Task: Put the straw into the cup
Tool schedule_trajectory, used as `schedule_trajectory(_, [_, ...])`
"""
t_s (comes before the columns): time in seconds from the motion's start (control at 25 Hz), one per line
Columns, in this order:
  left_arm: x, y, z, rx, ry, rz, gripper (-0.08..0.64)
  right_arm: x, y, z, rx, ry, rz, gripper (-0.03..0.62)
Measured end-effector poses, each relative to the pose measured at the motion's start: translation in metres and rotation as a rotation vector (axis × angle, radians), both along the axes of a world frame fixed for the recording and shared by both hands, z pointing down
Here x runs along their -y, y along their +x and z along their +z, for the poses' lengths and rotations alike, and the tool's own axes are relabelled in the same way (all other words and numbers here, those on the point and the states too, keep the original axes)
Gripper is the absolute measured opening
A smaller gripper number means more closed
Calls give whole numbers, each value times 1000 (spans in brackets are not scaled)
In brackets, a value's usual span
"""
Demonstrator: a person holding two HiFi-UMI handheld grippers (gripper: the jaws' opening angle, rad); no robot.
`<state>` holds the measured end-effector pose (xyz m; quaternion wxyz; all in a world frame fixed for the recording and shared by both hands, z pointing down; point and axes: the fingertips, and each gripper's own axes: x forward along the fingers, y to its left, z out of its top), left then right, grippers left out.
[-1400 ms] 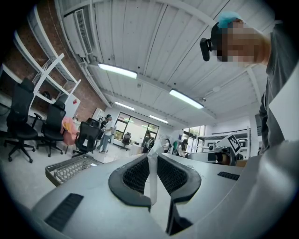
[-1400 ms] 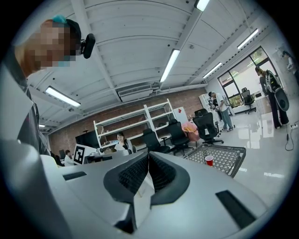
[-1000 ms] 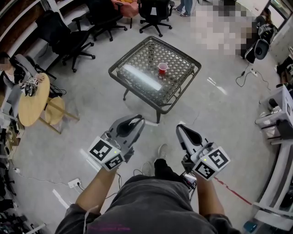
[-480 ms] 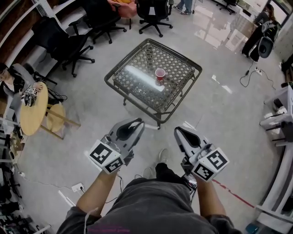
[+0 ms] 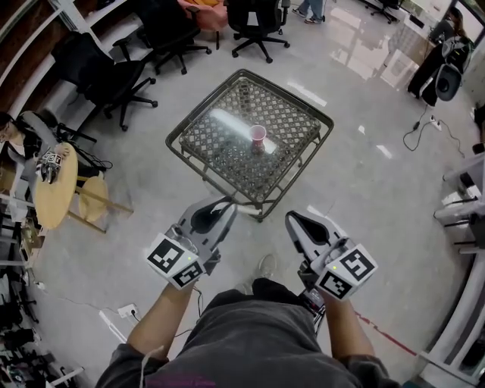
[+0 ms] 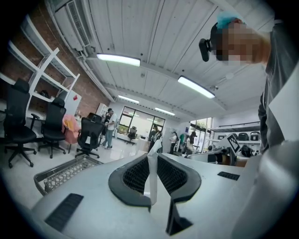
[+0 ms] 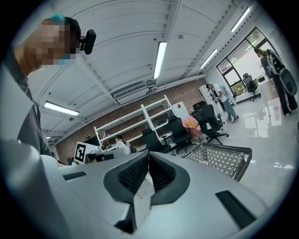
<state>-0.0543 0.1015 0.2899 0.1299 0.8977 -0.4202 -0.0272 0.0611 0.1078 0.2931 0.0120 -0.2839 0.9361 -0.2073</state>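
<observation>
A small red cup (image 5: 258,135) stands upright on the glass top of a low lattice table (image 5: 204,144), ahead of both grippers. My left gripper (image 5: 228,204) points level toward the table's near edge, still short of it. In the left gripper view its jaws (image 6: 153,155) are shut on a thin white paper-wrapped straw (image 6: 151,179) that runs upright between the pads. My right gripper (image 5: 291,219) is beside it at the same distance, and its jaws (image 7: 148,153) meet at the tips with nothing seen between them. The table (image 7: 219,158) lies ahead to its right.
Black office chairs (image 5: 106,72) stand beyond the table to the left and at the back (image 5: 254,19). A round wooden side table (image 5: 53,193) is at the far left with a seated person next to it. A power strip (image 5: 125,311) and cables lie on the floor; shelving (image 5: 466,227) lines the right.
The table and cup have come closer and lower in the head view as the person walks toward them. Both grippers keep the same pose and grip.
</observation>
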Motion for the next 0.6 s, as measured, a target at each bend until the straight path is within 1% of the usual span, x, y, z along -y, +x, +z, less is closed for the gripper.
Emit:
schedule_trajectory(0.12, [14,11,-1,12,3,-13,55,16,11,1,7,-3,-14,14])
schedule_trajectory(0.36, [37,20,2,27,-11,-39,55,43,24,3,21,-7,-30,14])
schedule_trajectory(0.6, [58,22,7,32,-23,-51,55,66,26,8,25,-18,-41,14])
